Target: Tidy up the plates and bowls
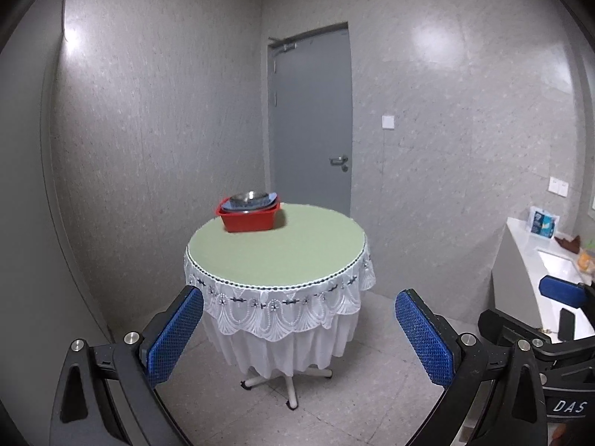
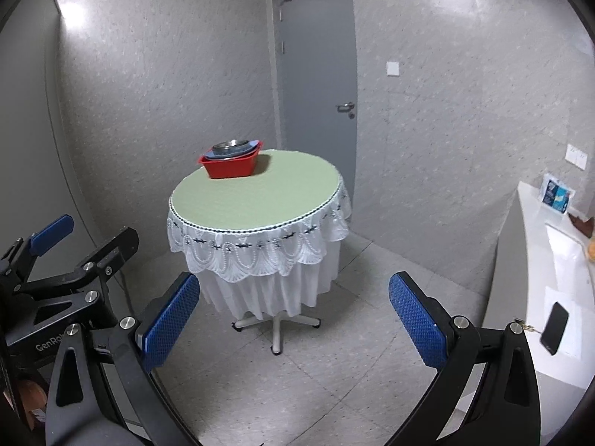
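A red plastic basin (image 1: 247,220) stands at the far left of a round table (image 1: 279,252) with a green top and white lace cloth. Inside it a metal bowl (image 1: 248,197) sits on stacked blue plates (image 1: 267,202). The basin also shows in the right wrist view (image 2: 230,167), with the bowl (image 2: 231,145) on top. My left gripper (image 1: 299,330) is open and empty, well short of the table. My right gripper (image 2: 293,316) is open and empty, also far from the table. The left gripper's fingers (image 2: 52,232) show at the left edge of the right wrist view.
A grey door (image 1: 310,119) stands behind the table. A white counter (image 2: 550,278) runs along the right wall with a black phone (image 2: 554,329), a blue-white packet (image 2: 556,193) and a sink. The table stands on a wheeled base (image 2: 277,329) on a tiled floor.
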Action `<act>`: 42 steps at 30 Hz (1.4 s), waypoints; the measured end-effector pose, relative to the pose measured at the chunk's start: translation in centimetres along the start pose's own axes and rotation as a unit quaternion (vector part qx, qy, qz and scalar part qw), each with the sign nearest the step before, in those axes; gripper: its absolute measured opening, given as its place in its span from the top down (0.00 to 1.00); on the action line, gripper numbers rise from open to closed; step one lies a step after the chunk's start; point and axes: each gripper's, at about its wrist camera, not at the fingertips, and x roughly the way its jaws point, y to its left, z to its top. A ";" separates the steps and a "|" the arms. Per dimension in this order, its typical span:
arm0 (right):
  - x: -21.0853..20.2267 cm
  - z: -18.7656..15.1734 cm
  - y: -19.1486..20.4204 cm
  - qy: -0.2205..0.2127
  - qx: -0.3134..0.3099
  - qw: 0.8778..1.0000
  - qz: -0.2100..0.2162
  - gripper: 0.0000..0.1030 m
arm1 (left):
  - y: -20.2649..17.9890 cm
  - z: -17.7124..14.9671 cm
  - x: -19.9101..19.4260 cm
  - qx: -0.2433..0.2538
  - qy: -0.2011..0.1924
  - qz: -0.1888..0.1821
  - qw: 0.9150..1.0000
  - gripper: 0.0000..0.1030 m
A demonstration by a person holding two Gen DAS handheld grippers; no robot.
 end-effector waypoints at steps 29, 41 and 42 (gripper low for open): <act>-2.9 -5.1 -5.9 -0.060 -0.011 0.998 0.007 0.00 | -5.7 -6.1 -0.5 0.001 -0.047 0.022 0.999 0.01; -2.3 -4.8 -5.9 -0.059 -0.008 0.998 0.008 0.00 | -5.4 -5.9 0.8 0.001 -0.048 0.019 0.999 0.01; -2.3 -4.7 -6.0 -0.059 -0.008 0.998 0.007 0.00 | -5.5 -5.9 0.9 0.001 -0.047 0.019 0.999 0.01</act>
